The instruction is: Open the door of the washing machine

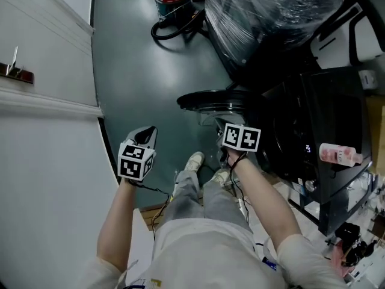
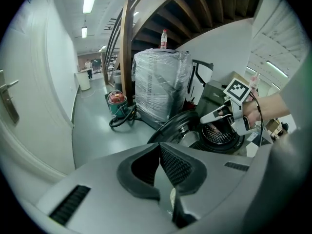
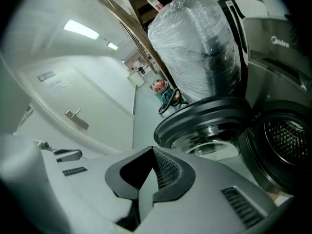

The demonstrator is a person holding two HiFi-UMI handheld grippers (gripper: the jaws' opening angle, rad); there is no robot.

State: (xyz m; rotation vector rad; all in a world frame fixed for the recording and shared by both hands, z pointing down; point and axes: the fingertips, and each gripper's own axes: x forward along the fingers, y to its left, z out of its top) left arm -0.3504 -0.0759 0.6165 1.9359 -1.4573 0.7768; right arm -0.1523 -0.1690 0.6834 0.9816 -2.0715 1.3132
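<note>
Head view, item list.

- Washing machine (image 1: 313, 131): dark front-loader, taken as reference.
- Door (image 1: 210, 100): found swung fully out from the washing machine's front, with the glass bowl exposed and the drum (image 3: 287, 140) laid bare. The task is judged done.
- Right gripper (image 2: 209, 117): jaws pressed together, nothing held. It is kept just before the washing machine's opening, beside the door, presumably because the pull is finished.
- Left gripper (image 1: 146, 137): jaws likewise closed and empty. It is held well clear of the washing machine, apparently so the door's swing is left unobstructed.
</note>
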